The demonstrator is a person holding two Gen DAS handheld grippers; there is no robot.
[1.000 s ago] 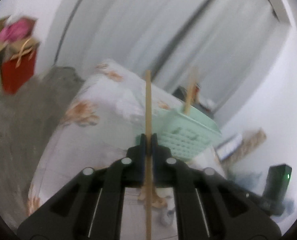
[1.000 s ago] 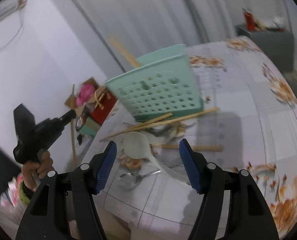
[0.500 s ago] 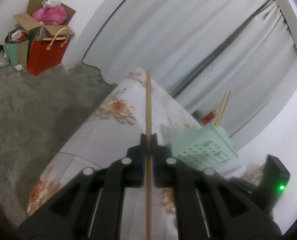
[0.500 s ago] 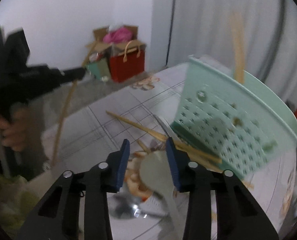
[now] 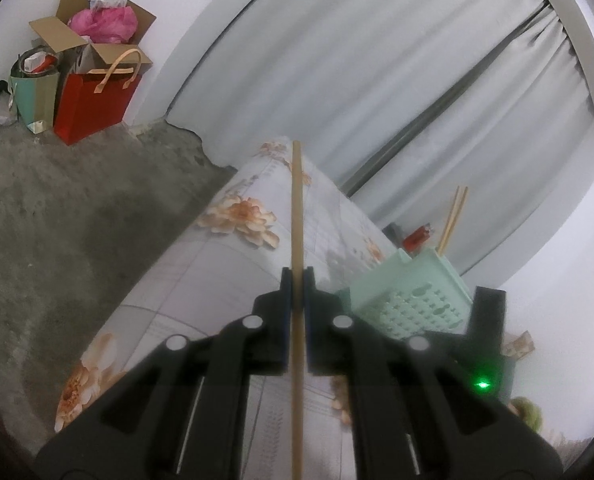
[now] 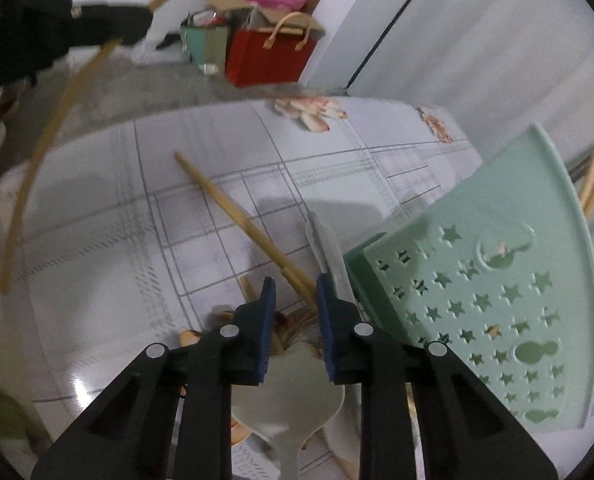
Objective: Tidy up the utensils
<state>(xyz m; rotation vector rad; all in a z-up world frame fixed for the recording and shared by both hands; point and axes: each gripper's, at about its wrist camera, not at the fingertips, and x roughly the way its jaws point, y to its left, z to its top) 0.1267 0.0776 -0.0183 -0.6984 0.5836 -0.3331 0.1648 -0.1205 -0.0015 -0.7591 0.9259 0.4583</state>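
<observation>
My left gripper (image 5: 297,276) is shut on a long wooden chopstick (image 5: 297,208) and holds it over the flowered table (image 5: 201,280). In the right wrist view that left gripper (image 6: 141,26) shows at the top left, the held chopstick (image 6: 37,152) hanging below it. My right gripper (image 6: 295,284) points down at the utensil pile, its jaws closing with a gap left and nothing pressed. Below it lie a white serving spoon (image 6: 293,392), wooden chopsticks (image 6: 233,212) and a metal utensil (image 6: 331,248). The mint green basket (image 6: 497,300) stands just to the right, chopsticks (image 5: 453,216) upright in it.
A red paper bag (image 5: 93,104), a green bag and an open cardboard box sit on the grey floor by the wall. Grey curtains (image 5: 377,80) hang behind the table. The table's left edge (image 5: 145,280) drops to the floor.
My right gripper rolled, dropped toward the utensil pile beside the basket, and its jaws narrowed a lot. My left gripper kept its chopstick and sank a little.
</observation>
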